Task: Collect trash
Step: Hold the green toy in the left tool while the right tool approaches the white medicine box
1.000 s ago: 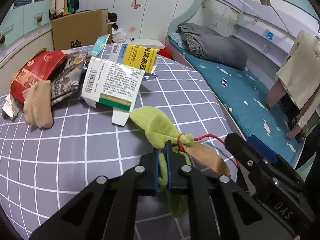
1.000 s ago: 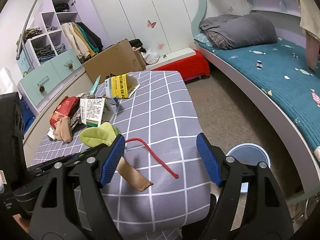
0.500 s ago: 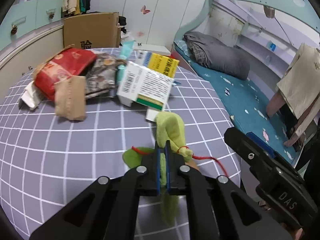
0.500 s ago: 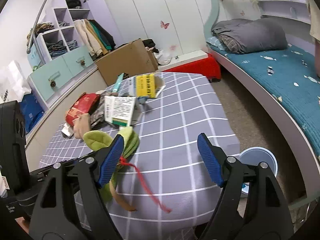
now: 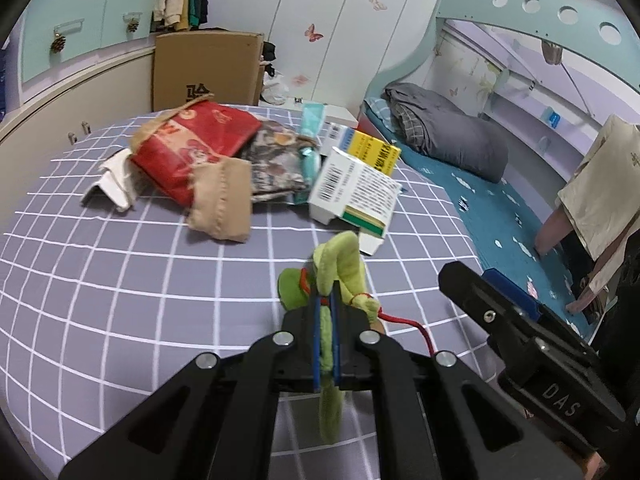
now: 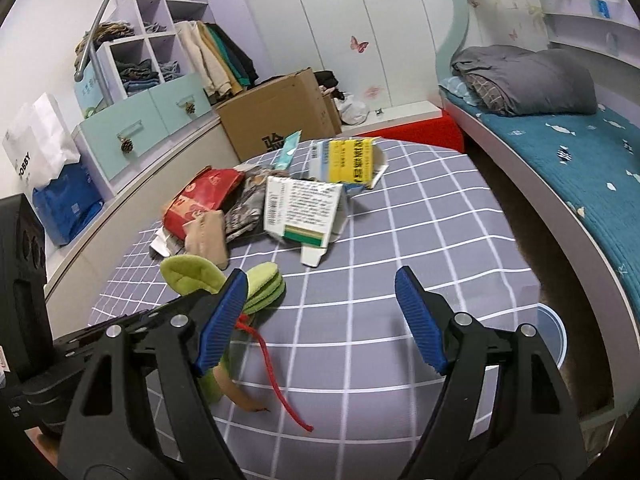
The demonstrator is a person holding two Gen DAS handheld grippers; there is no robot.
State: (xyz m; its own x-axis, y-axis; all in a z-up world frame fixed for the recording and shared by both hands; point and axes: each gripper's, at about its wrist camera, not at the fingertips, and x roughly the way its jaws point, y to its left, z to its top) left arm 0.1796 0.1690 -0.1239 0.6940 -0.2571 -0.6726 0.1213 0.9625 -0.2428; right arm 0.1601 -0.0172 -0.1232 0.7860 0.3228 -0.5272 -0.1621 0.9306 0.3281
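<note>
A table (image 5: pixel 120 300) under a grey cloth with a white grid carries a heap beyond the claws: a red bag (image 5: pixel 192 148), a tan cloth (image 5: pixel 222 200), a white carton (image 5: pixel 352 192), a yellow box (image 6: pixel 348 160) farthest off.

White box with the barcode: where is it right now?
In the right wrist view the white box lies mid-table on the checked cloth, just in front of the yellow box and right of the patterned pouch.

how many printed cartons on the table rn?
2: a white barcode carton lying nearest the grippers, and a yellow-faced carton behind it. More could be buried under the pile.
</note>
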